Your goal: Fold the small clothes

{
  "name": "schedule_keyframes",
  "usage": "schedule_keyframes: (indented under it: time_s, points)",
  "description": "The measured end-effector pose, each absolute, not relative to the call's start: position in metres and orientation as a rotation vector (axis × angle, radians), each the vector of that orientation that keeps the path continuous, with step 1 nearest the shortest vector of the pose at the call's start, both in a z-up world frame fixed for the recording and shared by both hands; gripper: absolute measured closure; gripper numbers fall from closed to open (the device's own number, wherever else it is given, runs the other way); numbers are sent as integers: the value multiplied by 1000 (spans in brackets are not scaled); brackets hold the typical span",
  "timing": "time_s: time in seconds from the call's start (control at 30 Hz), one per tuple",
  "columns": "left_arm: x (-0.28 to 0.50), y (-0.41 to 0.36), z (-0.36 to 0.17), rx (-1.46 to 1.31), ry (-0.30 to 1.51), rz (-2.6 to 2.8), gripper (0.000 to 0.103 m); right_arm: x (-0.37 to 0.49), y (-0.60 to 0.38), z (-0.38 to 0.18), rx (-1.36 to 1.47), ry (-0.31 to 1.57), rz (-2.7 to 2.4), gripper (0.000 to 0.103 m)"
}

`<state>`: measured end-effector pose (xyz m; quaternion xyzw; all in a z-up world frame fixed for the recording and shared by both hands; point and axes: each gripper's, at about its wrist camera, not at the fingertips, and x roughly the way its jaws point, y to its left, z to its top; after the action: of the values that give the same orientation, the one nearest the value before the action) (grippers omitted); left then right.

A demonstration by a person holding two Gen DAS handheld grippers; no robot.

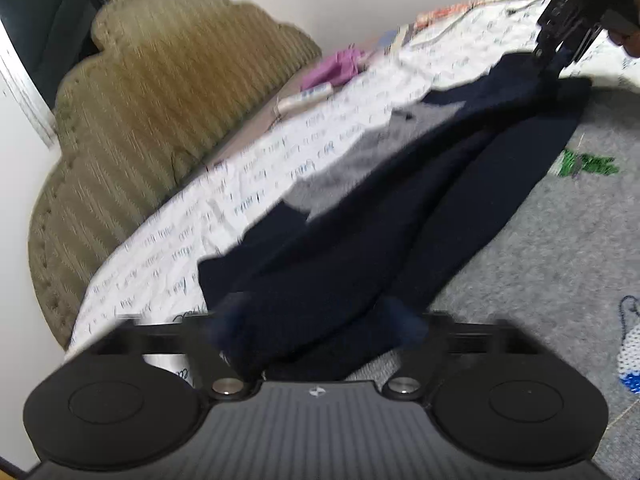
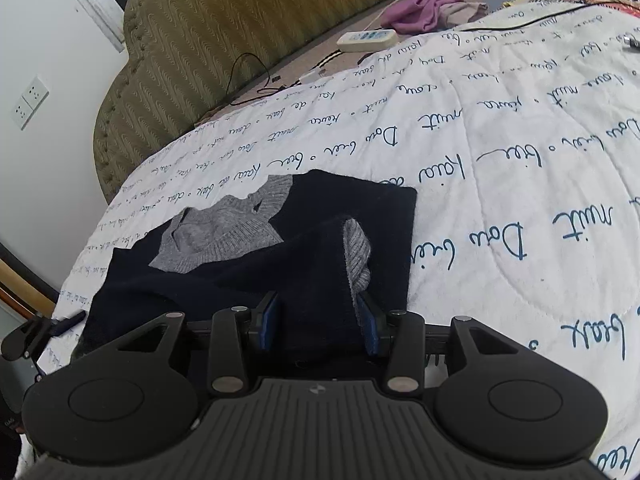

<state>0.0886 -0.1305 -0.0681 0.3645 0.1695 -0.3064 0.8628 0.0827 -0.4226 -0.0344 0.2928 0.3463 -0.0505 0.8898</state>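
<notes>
Garment: a small navy knitted sweater with a grey ribbed collar and cuffs (image 2: 248, 276) lies on the white quilted bedspread printed with blue handwriting (image 2: 500, 152), near the bedspread's edge closest to both cameras; the collar faces the olive padded headboard (image 2: 192, 40).
Done so far: one sleeve, its grey cuff (image 2: 358, 256) showing, already lies across the navy body, and the side toward the middle of the bedspread reads as a straight, squared edge. I judge this one sleeve fold laid.
Left to do: the rest looks long and loosely bunched in the left wrist view, so the other side and the cross fold appear undone.
Left gripper (image 1: 320, 324): fingers spread wide and motion-blurred over the sweater's near end; fabric lies between them, but neither pad presses it.
Right gripper (image 2: 320, 320): blue pads partway apart, straddling the folded sleeve; whether they pinch the knit I cannot tell.
Other clothes: a purple garment (image 2: 420, 8) is heaped near the headboard, unfolded, beside a white remote control (image 2: 366, 40).
</notes>
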Motion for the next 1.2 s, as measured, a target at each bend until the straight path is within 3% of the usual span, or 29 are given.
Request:
schedule_keyframes:
  time_s: [0.13, 0.2, 0.23, 0.27, 0.53, 0.6, 0.63, 0.67, 0.77, 0.93, 1.03, 1.07, 1.13, 1.2]
  points:
    - [86, -134, -72, 815, 337, -649, 16, 84, -420, -33, 591, 728, -99, 59]
    - [90, -135, -70, 803, 343, -640, 30, 85, -419, -32, 587, 726, -100, 59]
    - [93, -134, -67, 784, 363, -643, 45, 84, -419, -31, 587, 724, -99, 59]
    - [96, -134, -65, 771, 376, -647, 51, 84, -420, -30, 587, 722, -96, 59]
    - [90, -165, -88, 978, 320, -680, 54, 86, -418, -30, 589, 725, -79, 59]
    - [95, -169, -90, 972, 333, -696, 76, 88, -415, -31, 576, 742, -66, 71]
    - [97, -171, -92, 973, 348, -704, 92, 89, -415, -31, 581, 750, -52, 84]
    - [98, -173, -94, 984, 342, -696, 95, 89, -416, -32, 601, 748, -47, 84]
    - [98, -167, -82, 944, 316, -693, 97, 86, -425, -21, 667, 679, -50, 85]
    - [106, -131, -20, 678, 292, -742, 97, 76, -459, 3, 958, 497, 29, 85]
    - [119, -120, -13, 611, 336, -731, 97, 93, -466, -7, 952, 599, -22, 82]
    - [121, -121, -22, 635, 361, -726, 97, 101, -467, -18, 955, 667, -40, 76]
    - [117, -125, -43, 702, 390, -716, 97, 110, -469, -39, 973, 758, -91, 75]
    - [108, -124, -54, 726, 415, -745, 97, 104, -473, -48, 1013, 749, -111, 73]
